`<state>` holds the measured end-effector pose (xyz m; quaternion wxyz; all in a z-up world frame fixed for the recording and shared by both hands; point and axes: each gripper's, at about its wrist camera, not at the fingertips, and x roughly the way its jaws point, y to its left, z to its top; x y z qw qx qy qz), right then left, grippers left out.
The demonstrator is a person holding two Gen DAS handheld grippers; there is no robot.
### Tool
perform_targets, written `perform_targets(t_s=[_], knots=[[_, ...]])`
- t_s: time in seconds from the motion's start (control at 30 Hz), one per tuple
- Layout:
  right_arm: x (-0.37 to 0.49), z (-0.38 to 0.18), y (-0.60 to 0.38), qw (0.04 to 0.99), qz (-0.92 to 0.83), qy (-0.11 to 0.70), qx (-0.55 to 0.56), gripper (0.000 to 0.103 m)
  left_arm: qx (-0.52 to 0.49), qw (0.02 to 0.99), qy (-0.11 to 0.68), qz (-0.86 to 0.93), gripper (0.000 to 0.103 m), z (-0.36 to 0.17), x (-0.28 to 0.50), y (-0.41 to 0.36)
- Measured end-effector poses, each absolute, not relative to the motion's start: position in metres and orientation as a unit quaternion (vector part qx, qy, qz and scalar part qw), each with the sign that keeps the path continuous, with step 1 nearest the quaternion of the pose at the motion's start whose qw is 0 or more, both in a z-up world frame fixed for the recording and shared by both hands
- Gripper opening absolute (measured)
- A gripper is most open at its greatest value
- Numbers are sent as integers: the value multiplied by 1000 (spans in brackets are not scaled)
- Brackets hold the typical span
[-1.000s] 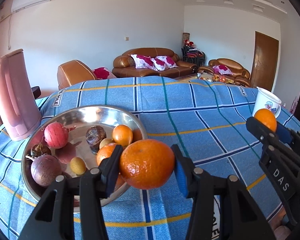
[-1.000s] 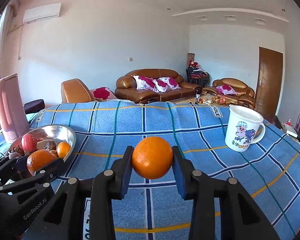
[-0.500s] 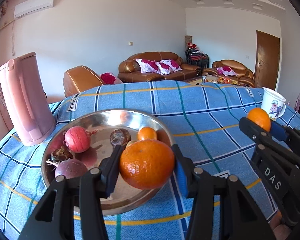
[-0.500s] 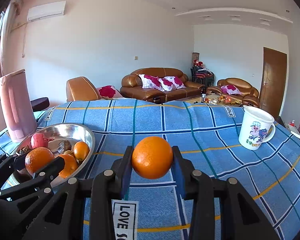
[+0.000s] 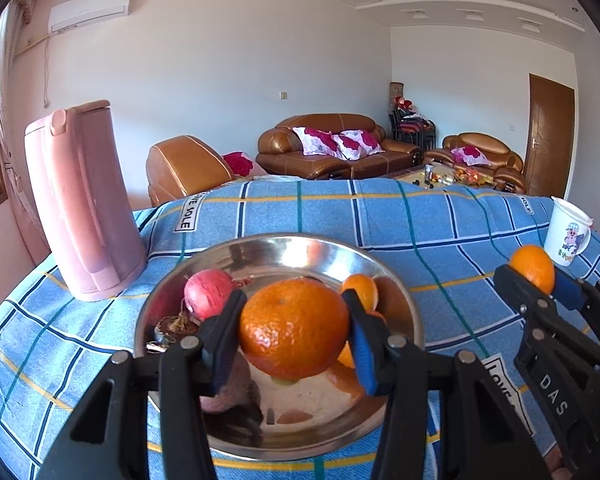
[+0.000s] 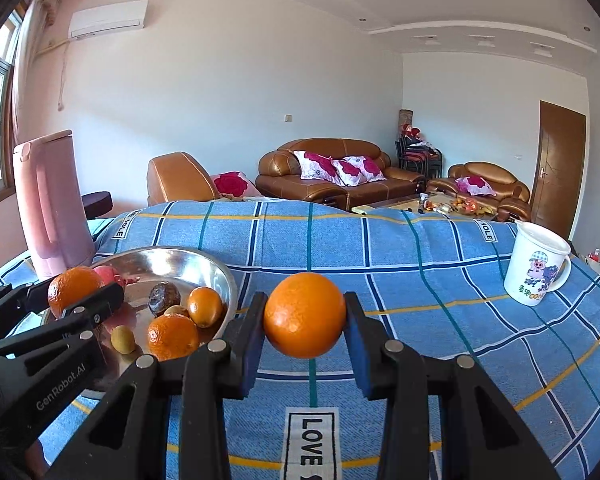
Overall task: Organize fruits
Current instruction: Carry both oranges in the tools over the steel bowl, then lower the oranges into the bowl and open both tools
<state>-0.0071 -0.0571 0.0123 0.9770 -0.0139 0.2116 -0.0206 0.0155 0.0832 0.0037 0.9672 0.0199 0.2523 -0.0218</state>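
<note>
Left gripper (image 5: 294,330) now hanging over the steel bowl (image 5: 396,292), clamped on a tangerine (image 5: 294,328). Right gripper (image 6: 304,322) squeezing an orange (image 6: 304,320). Drop-off looks next.

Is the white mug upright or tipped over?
Upright. The white mug stands on its base on the blue checked tablecloth, rim up, handle to the side.
</note>
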Motion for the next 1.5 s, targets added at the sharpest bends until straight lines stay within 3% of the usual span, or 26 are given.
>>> perform_targets(t_s=[0.7, 1.5], knots=[[24, 8, 19, 975, 41, 216, -31, 40, 12, 964, 264, 33, 50, -2, 42, 145], [74, 1, 41, 965, 62, 253, -5, 40, 12, 953, 295, 65, 50, -13, 70, 154]])
